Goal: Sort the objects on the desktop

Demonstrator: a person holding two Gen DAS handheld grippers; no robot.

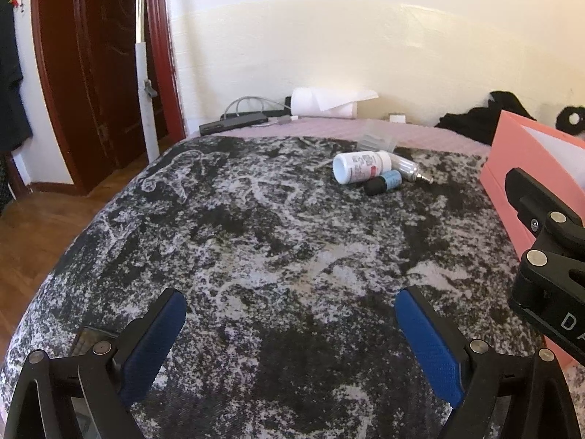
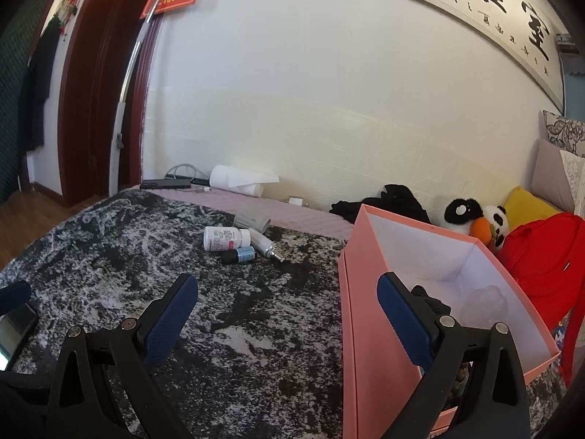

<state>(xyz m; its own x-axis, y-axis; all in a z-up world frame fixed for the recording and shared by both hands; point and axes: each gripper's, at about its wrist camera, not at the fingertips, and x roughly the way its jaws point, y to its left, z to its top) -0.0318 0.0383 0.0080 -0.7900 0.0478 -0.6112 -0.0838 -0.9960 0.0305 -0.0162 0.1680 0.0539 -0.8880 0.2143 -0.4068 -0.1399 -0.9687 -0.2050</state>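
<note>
A white pill bottle (image 1: 360, 166) (image 2: 225, 238) lies on its side on the black-and-white mottled cloth (image 1: 256, 237). Touching it are a small blue bottle with a black cap (image 1: 384, 182) (image 2: 241, 255), a silver spray tube (image 1: 411, 168) (image 2: 267, 246) and a clear plastic piece (image 1: 376, 141) (image 2: 252, 221). A pink box (image 2: 369, 314) (image 1: 512, 168) stands open at the right with a few items inside. My left gripper (image 1: 290, 303) is open, well short of the bottles. My right gripper (image 2: 287, 289) is open, its right finger over the box's near wall.
A toilet paper roll (image 2: 234, 179), a black power strip with cables (image 1: 234, 122) and black clothing (image 2: 387, 201) lie along the far wall. A panda plush (image 2: 471, 217), yellow pillow and red garment (image 2: 541, 256) sit right of the box. A phone (image 2: 14, 333) lies at the left.
</note>
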